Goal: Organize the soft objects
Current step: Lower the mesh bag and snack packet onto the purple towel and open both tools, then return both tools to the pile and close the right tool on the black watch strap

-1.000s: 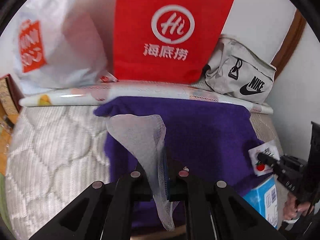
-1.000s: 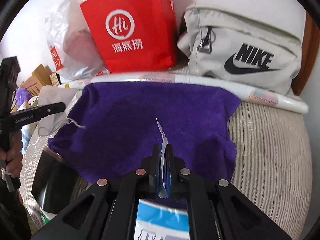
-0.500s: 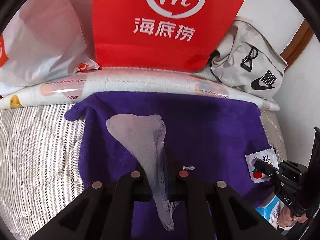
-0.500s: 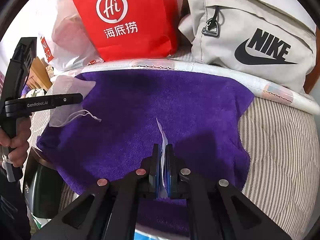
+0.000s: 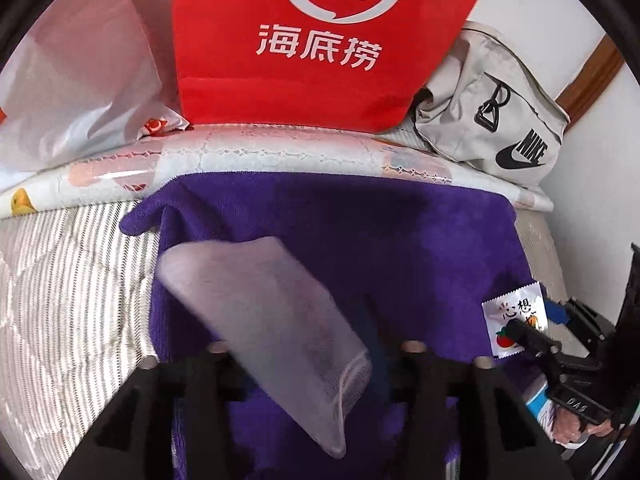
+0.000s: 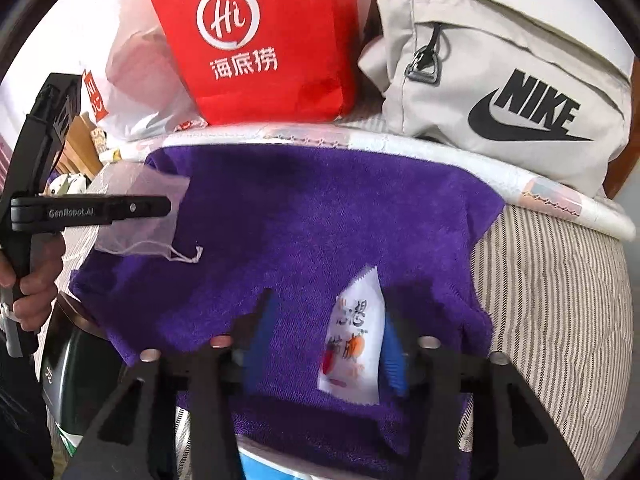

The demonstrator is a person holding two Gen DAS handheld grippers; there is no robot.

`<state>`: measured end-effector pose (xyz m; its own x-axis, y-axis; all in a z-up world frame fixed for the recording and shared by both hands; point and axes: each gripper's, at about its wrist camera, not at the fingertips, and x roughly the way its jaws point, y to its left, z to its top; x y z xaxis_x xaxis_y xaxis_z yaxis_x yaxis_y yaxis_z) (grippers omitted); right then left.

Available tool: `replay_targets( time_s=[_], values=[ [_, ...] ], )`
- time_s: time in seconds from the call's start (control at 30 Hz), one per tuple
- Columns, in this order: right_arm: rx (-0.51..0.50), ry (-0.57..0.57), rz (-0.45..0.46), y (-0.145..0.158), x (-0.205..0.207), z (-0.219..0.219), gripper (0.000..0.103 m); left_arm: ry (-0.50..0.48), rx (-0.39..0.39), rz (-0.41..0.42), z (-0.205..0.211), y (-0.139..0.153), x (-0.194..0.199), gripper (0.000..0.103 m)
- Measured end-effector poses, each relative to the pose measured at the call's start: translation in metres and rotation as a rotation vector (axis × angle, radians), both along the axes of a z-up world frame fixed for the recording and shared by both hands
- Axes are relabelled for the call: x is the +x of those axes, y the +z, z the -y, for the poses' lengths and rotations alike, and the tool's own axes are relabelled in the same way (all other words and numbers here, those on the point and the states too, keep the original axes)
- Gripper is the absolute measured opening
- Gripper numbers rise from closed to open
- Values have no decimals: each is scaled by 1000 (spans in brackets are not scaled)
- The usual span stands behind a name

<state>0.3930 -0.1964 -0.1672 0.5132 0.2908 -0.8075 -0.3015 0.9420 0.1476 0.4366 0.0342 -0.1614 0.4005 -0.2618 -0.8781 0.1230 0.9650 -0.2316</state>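
Note:
A purple towel lies spread on the striped mattress; it also shows in the right wrist view. My left gripper is open, and a white mesh drawstring pouch lies loose between its fingers on the towel's left part; the pouch also shows in the right wrist view. My right gripper is open, and a small white snack packet with fruit print lies between its blue pads on the towel's right part; the packet also shows in the left wrist view.
A red Haidilao paper bag, a white plastic bag and a grey Nike pouch stand along the back wall behind a rolled printed sheet. A blue-white box and a dark object sit at the near edge.
Both grippers have opened. The mesh pouch and the snack packet, held upright before, have dropped flat onto the purple towel. Both grippers moved forward over the towel.

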Motion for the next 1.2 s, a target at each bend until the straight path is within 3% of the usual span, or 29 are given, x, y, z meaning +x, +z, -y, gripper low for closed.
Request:
replay_targets(
  time_s=[0.03, 0.2, 0.43, 0.87, 1.07, 1.2],
  values=[
    [3, 0, 5, 2, -1, 1, 52, -2, 15, 11, 1, 2, -1, 62],
    [-3, -21, 30, 11, -7, 9, 60, -10, 64, 30, 3, 12, -8, 69],
    [16, -50, 67, 28, -21, 19, 69, -7, 105, 46, 4, 27, -21, 73],
    [48, -68, 114, 52, -64, 23, 69, 35, 153, 99, -14, 53, -68, 76],
    [7, -76, 150, 60, -96, 16, 69, 52, 79, 161, -30, 69, -110, 75],
    [85, -70, 128, 62, -118, 17, 69, 66, -11, 179, -41, 76, -139, 75]
  ],
)
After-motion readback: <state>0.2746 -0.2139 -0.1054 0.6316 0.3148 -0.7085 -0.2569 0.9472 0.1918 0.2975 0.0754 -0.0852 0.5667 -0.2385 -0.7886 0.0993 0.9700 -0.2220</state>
